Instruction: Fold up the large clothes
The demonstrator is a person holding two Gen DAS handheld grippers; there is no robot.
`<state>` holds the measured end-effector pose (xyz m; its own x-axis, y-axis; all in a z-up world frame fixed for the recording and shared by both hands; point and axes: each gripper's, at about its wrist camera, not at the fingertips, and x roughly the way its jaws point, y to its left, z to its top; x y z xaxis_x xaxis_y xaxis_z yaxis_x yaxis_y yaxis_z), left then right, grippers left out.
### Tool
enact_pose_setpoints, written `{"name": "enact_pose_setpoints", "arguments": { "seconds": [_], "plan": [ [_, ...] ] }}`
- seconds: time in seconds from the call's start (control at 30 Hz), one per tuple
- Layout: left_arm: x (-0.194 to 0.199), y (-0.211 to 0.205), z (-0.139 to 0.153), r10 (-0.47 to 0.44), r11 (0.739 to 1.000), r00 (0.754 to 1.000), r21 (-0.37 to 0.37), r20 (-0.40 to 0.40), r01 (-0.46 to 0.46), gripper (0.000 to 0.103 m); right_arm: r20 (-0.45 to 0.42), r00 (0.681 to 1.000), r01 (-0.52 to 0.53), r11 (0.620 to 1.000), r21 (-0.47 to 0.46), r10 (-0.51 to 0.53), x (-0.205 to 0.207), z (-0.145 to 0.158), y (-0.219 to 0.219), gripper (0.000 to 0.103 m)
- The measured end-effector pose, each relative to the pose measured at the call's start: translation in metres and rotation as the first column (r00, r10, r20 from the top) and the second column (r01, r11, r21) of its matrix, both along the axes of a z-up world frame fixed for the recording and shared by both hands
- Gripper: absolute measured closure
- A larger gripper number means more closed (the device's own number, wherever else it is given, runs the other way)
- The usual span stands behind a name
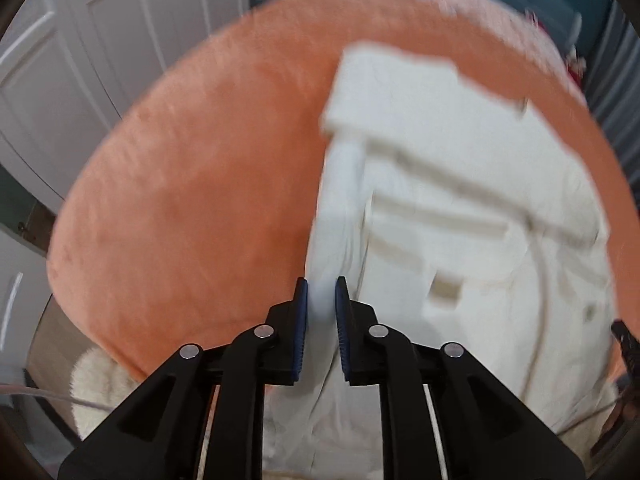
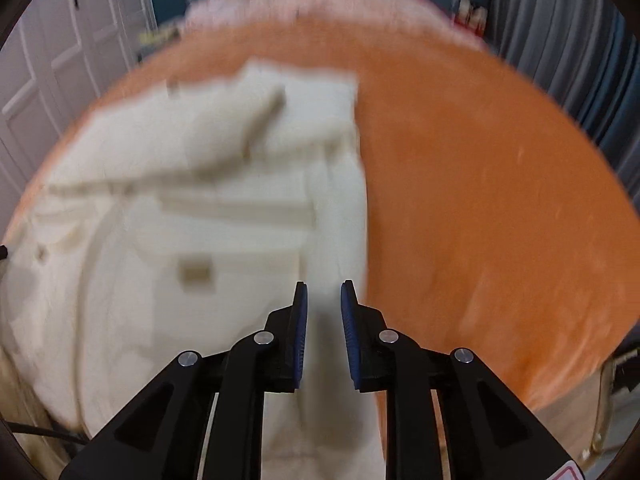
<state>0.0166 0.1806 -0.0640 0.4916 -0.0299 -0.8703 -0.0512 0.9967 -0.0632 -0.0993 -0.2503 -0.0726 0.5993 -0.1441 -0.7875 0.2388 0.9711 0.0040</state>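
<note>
- a wide orange fleece blanket covered the bed and filled most of both wrist views; white panelled doors stood to the far left and grey-blue curtains to the far right.
- a large cream garment, seemingly trousers or a jacket with pocket flaps and a drawstring, lay spread on the blanket. in the left view it sat right of centre; in the right view it sat left of centre. both pictures were blurred by motion, so fine detail could not be told.
- the cloth looked thick, soft and pale, with raised seams, a small tan label and some creases near the close edge.
- the left gripper had its blue pads pinched on the garment's left edge, a strip of cloth rising between them.
- the right gripper stood at the garment's right edge with cloth between the pads; the gap looked a little wider, but it appeared to be gripping the fabric too.
- the step in hand seemed to be lifting the near hem to fold it away toward the far end. to do it well, both tongs would need to rise level, keep the edge taut between them, and lay it square so the side edges line up without bunching.
</note>
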Motion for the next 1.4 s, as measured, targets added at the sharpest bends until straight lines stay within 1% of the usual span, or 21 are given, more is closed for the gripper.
{"name": "enact_pose_setpoints", "arguments": {
  "seconds": [0.07, 0.13, 0.17, 0.2, 0.27, 0.33, 0.4, 0.47, 0.53, 0.57, 0.67, 0.8, 0.93, 0.97, 1.03, 1.13, 1.17, 1.23, 1.27, 1.33, 1.4],
  "plan": [
    [0.012, -0.006, 0.031, 0.008, 1.0, 0.994, 0.018, 0.111, -0.01, 0.086, 0.105, 0.994, -0.016, 1.0, -0.013, 0.017, 0.014, 0.029, 0.005, 0.069],
    [0.033, -0.013, 0.054, 0.003, 1.0, 0.982, 0.002, 0.189, -0.003, 0.069, 0.179, 0.982, -0.065, 0.998, -0.009, 0.065, 0.038, 0.051, 0.018, 0.068],
    [0.043, -0.016, 0.06, 0.006, 1.0, 0.978, -0.005, 0.21, -0.005, 0.07, 0.208, 0.972, -0.105, 0.994, -0.007, 0.105, 0.062, 0.062, 0.029, 0.068],
    [0.065, -0.023, 0.067, 0.012, 1.0, 0.972, -0.022, 0.233, -0.007, 0.07, 0.227, 0.965, -0.131, 0.991, -0.003, 0.128, 0.079, 0.066, 0.036, 0.068],
    [0.094, -0.033, 0.07, 0.009, 0.999, 0.968, -0.04, 0.252, 0.001, 0.07, 0.26, 0.948, -0.196, 0.98, 0.031, 0.181, 0.118, 0.071, 0.054, 0.068],
    [0.131, -0.05, 0.066, 0.006, 0.999, 0.966, -0.034, 0.257, 0.003, 0.07, 0.273, 0.936, -0.248, 0.966, 0.07, 0.221, 0.156, 0.069, 0.065, 0.068],
    [0.169, -0.064, 0.055, 0.003, 0.999, 0.972, -0.035, 0.234, 0.006, 0.07, 0.257, 0.93, -0.304, 0.944, 0.128, 0.265, 0.205, 0.059, 0.083, 0.068],
    [0.209, -0.073, 0.037, 0.005, 0.999, 0.98, -0.049, 0.199, 0.005, 0.07, 0.238, 0.928, -0.331, 0.927, 0.177, 0.286, 0.243, 0.046, 0.104, 0.068],
    [0.236, -0.077, 0.022, 0.024, 0.999, 0.986, -0.04, 0.166, -0.018, 0.071, 0.218, 0.928, -0.348, 0.913, 0.215, 0.303, 0.278, 0.033, 0.118, 0.068],
    [0.254, -0.08, 0.01, 0.028, 0.999, 0.989, -0.042, 0.146, -0.022, 0.071, 0.197, 0.928, -0.357, 0.906, 0.227, 0.316, 0.305, 0.024, 0.126, 0.068],
    [0.284, -0.084, -0.02, 0.025, 1.0, 0.995, -0.007, 0.092, -0.024, 0.071, 0.147, 0.931, -0.36, 0.904, 0.229, 0.333, 0.349, 0.0, 0.144, 0.068],
    [0.307, -0.081, -0.057, 0.038, 0.999, 0.999, 0.022, 0.039, -0.039, 0.071, 0.074, 0.945, -0.326, 0.905, 0.273, 0.318, 0.404, -0.037, 0.152, 0.068],
    [0.315, -0.078, -0.082, 0.051, 0.998, 0.998, 0.035, 0.034, -0.052, 0.07, -0.036, 0.945, -0.293, 0.893, 0.342, 0.324, 0.436, -0.074, 0.158, 0.068],
    [0.315, -0.078, -0.086, 0.054, 0.998, 0.998, 0.04, 0.043, -0.056, 0.07, -0.032, 0.944, -0.297, 0.889, 0.349, 0.328, 0.434, -0.079, 0.156, 0.076],
    [0.312, -0.081, -0.089, 0.046, 0.996, 0.996, 0.07, 0.082, -0.052, 0.069, 0.016, 0.943, -0.318, 0.883, 0.346, 0.333, 0.425, -0.075, 0.153, 0.098],
    [0.307, -0.085, -0.093, 0.04, 0.995, 0.993, 0.091, 0.112, -0.05, 0.069, 0.092, 0.946, -0.323, 0.899, 0.297, 0.31, 0.41, -0.062, 0.15, 0.099],
    [0.307, -0.084, -0.094, 0.041, 0.995, 0.992, 0.089, 0.122, -0.052, 0.069, 0.084, 0.947, -0.32, 0.909, 0.268, 0.309, 0.411, -0.066, 0.153, 0.099],
    [0.307, -0.086, -0.096, 0.038, 0.994, 0.991, 0.097, 0.127, -0.051, 0.069, -0.005, 0.948, -0.308, 0.924, 0.227, 0.318, 0.42, -0.089, 0.162, 0.099],
    [0.307, -0.088, -0.097, 0.035, 0.993, 0.991, 0.111, 0.128, -0.049, 0.068, -0.006, 0.95, -0.303, 0.927, 0.223, 0.312, 0.423, -0.09, 0.162, 0.1],
    [0.309, -0.093, -0.099, 0.028, 0.988, 0.992, 0.151, 0.121, -0.046, 0.067, -0.015, 0.952, -0.295, 0.929, 0.222, 0.306, 0.423, -0.084, 0.161, 0.099],
    [0.31, -0.096, -0.097, 0.02, 0.983, 0.994, 0.18, 0.108, -0.04, 0.067, 0.017, 0.958, -0.284, 0.94, 0.188, 0.286, 0.407, -0.066, 0.152, 0.098]
  ]
}}
